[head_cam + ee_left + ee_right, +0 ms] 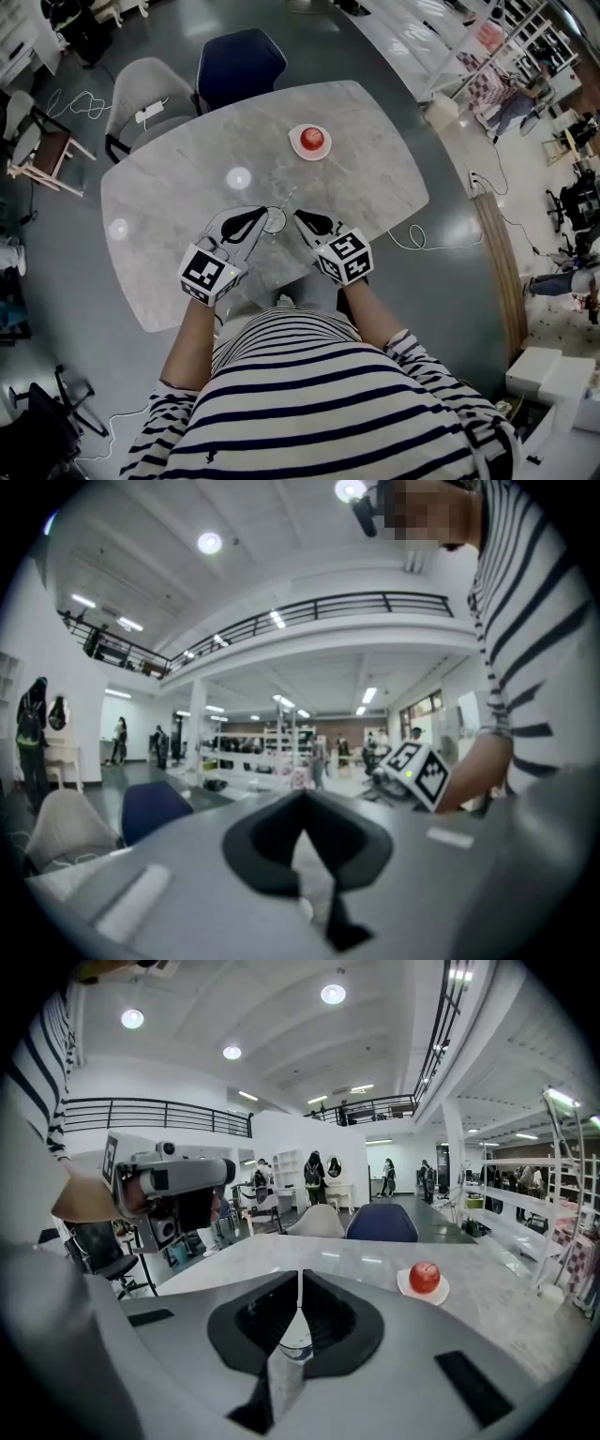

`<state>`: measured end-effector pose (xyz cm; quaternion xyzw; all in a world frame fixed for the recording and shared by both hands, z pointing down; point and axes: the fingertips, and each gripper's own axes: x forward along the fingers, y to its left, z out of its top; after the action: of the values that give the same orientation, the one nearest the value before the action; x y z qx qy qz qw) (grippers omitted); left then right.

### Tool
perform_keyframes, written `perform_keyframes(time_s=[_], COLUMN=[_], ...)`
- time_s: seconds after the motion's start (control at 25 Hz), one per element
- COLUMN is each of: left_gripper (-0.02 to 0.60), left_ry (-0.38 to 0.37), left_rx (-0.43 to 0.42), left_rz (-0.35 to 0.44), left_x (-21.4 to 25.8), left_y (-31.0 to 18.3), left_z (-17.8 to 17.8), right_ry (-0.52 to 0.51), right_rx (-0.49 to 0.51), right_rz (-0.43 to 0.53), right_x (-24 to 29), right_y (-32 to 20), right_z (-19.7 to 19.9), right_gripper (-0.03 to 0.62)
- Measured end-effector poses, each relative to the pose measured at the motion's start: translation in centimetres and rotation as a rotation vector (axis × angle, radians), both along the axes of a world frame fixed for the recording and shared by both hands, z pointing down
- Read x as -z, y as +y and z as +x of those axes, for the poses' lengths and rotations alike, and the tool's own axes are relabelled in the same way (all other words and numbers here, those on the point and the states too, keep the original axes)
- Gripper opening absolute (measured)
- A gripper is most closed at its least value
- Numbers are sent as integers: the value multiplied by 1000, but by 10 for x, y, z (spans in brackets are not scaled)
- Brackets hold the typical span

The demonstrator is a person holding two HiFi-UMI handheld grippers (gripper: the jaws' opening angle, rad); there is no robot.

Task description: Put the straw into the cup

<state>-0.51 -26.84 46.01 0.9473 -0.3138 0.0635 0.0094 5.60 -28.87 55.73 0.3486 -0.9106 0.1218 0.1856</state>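
A clear cup [275, 221] stands near the table's front edge, between my two grippers. A thin straw [289, 197] rises out of it, slanting toward the far right. My left gripper [265, 216] has its jaw tips together at the cup's left rim. In the left gripper view the jaws [302, 797] meet, and pale clear material fills the gap behind them. My right gripper [298, 217] reaches the cup from the right. Its jaws [299, 1274] are shut on the straw [299, 1286], with the cup [295, 1342] showing below through the gap.
A red apple [311, 140] sits on a small white plate [298, 150] farther back on the marble table [375, 187]. Behind the table's far edge stand a navy chair [239, 61] and a grey chair [150, 89]. A white cable [441, 246] lies on the floor at the right.
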Motion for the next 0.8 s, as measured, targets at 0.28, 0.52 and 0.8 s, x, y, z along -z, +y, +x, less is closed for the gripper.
perform_keyframes(time_s=[0.28, 0.52, 0.8], left_gripper=[6, 6, 6], left_ry=[-9, -9, -6], left_rx=[1, -1, 2], left_rz=[-4, -2, 0], left_x=[-4, -2, 0], left_y=[3, 1, 2], left_z=[0, 2, 5], right_ry=[-60, -102, -137], right_rx=[18, 30, 38], right_rz=[90, 169, 220], right_x=[39, 72, 94], right_y=[12, 15, 18], right_z=[1, -4, -6], right_gripper=[15, 14, 8])
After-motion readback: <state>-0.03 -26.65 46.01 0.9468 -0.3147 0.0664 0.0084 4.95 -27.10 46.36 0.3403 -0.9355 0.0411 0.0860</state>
